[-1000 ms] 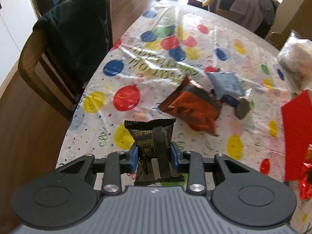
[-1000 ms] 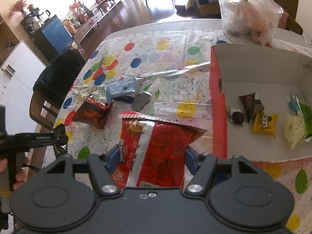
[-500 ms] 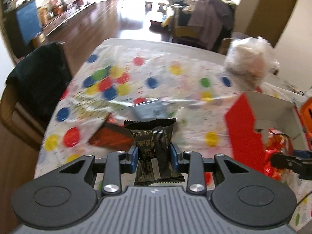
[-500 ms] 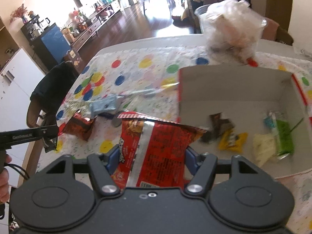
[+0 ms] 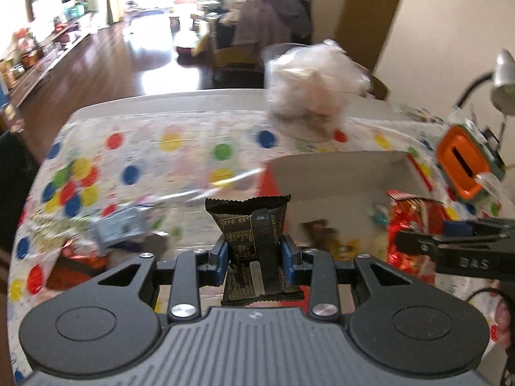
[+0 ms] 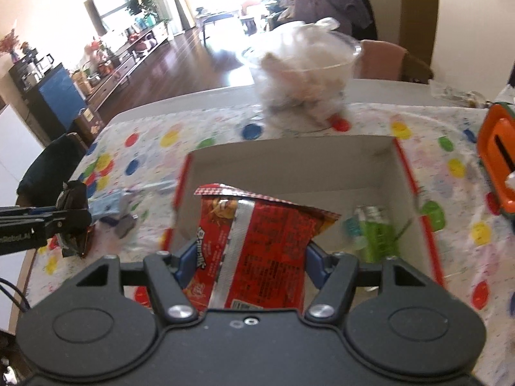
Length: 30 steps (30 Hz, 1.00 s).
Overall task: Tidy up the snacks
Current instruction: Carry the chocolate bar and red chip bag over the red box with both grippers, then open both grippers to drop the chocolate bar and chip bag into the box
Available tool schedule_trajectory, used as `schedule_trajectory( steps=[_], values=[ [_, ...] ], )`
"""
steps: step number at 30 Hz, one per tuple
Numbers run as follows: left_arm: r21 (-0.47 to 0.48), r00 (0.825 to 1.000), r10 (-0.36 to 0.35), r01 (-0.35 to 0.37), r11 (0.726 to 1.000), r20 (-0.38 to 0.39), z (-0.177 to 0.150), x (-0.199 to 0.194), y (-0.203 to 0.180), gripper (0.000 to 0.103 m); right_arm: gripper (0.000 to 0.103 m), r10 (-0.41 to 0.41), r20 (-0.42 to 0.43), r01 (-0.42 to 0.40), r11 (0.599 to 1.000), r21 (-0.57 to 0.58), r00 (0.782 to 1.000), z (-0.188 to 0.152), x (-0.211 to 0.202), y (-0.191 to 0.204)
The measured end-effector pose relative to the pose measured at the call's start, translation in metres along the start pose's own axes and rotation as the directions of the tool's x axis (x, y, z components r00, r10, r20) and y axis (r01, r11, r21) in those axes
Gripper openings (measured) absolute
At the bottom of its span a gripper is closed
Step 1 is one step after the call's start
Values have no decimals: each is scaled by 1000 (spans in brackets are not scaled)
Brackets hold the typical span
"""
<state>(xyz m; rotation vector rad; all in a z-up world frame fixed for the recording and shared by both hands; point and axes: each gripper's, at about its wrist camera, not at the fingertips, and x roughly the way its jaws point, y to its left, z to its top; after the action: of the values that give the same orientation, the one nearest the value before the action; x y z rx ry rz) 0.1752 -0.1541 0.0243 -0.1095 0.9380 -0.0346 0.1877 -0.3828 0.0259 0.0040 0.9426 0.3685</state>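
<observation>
Though light and soft, crinkly film likely slippery.
- left gripper [image 5: 254,254]: 2 fingers clamped on black packet [image 5: 249,225], mid-body.
- right gripper [image 6: 246,260]: clamped on red packet [image 6: 257,244]; box [image 6: 289,160] just beyond fingertips.
- Best gripped mid-body, gently; contents possibly crushable.

A black snack packet [image 5: 249,241] stands upright, clamped between the left claw's [image 5: 254,254] fingers. A red snack bag [image 6: 254,251] sits pinched in the right claw [image 6: 248,262], above the open box [image 6: 289,164].

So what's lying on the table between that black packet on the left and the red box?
In the right wrist view, a pale blue packet and a small grey one lie between the black packet and the red box.
</observation>
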Motion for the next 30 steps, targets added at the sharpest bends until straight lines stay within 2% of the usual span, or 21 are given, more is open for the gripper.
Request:
schedule_trajectory(
  steps=[4, 8, 12, 15, 21, 30],
  values=[
    [55, 999, -21, 23, 998, -35, 6, 17, -32, 32, 65, -22, -11, 22, 1000, -13, 1000, 3, 3, -24],
    [67, 994, -56, 62, 996, -91, 11, 35, -58, 32, 65, -44, -37, 43, 999, -25, 998, 5, 11, -45],
    [76, 991, -59, 68, 995, -122, 18, 55, -78, 32, 65, -68, -48, 65, 996, -59, 997, 10, 16, -61],
    [74, 985, -51, 64, 995, -166, 18, 76, -90, 32, 65, -86, -63, 81, 993, -80, 994, 14, 26, -71],
    [79, 973, -15, 34, 996, -230, 17, 111, -105, 32, 65, -72, -114, 57, 990, -131, 991, 24, 52, -73],
    [123, 963, 31, 3, 992, -268, 12, 139, -118, 32, 65, -95, -182, 56, 976, -209, 979, 22, 83, -74]
  ],
)
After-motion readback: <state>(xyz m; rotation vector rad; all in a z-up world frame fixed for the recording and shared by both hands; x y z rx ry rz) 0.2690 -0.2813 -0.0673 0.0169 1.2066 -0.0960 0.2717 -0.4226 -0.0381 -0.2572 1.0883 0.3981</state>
